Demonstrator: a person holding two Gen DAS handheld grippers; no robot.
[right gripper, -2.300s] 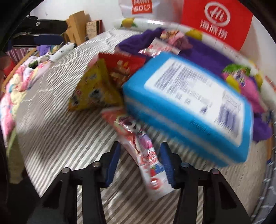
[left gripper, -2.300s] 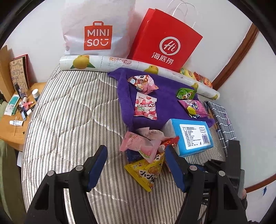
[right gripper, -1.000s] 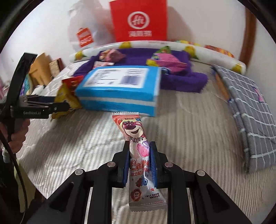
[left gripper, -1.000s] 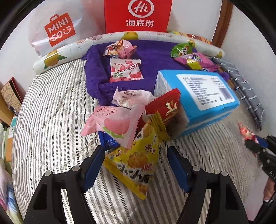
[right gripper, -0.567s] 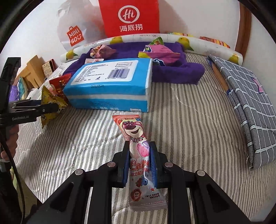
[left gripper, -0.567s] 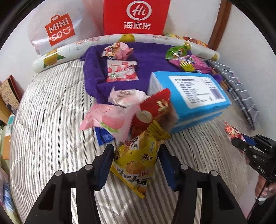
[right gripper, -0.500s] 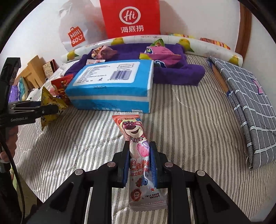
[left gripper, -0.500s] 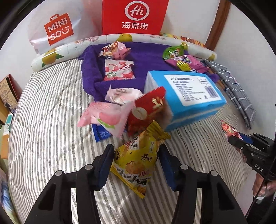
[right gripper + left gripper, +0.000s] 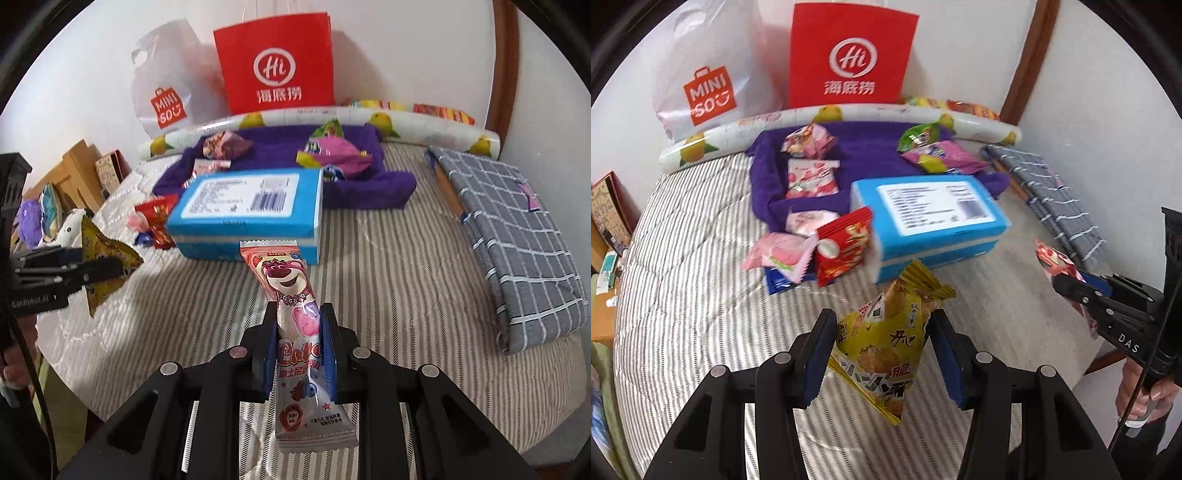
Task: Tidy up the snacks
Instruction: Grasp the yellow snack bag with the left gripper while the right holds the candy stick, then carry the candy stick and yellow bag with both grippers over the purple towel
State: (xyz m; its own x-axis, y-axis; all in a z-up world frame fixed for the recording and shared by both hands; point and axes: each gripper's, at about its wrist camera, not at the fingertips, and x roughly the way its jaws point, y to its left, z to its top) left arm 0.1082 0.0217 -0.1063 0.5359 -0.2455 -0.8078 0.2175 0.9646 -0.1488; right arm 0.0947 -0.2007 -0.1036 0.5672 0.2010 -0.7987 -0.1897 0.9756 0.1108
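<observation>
Left gripper (image 9: 881, 345): its blue pads press both flanks of a puffy yellow snack bag (image 9: 886, 343), held clear of the bedding with its crimped top pointing away from the camera. The side squeeze suits an air-filled pouch, which offers no flat edge to pinch. Right gripper (image 9: 300, 345): jaws fully closed on a long pink bear-print stick packet (image 9: 295, 332), clamped near mid-length so that the printed end projects forward and the sealed tail hangs back toward the handle; a central hold probably keeps the slender packet from drooping.

Just beyond the left gripper's tips lie the unsorted snacks: a red packet (image 9: 844, 251), a pink peach packet (image 9: 779, 256) and a dark blue one partly beneath them, all beside a blue tissue pack (image 9: 931, 218). Farther ahead, a purple towel (image 9: 868, 158) carries several packets laid singly, so it likely serves as the sorting area for both held items.

Surface: a grey-and-white striped quilted mattress (image 9: 687, 280). At its far edge lie a lemon-print roll (image 9: 406, 123), a white MINISO bag (image 9: 709, 85) and a red paper bag (image 9: 849, 59) against a pale wall. A folded grey checked cloth (image 9: 517, 236) lies to the right of the right gripper; wooden furniture stands to its left.
</observation>
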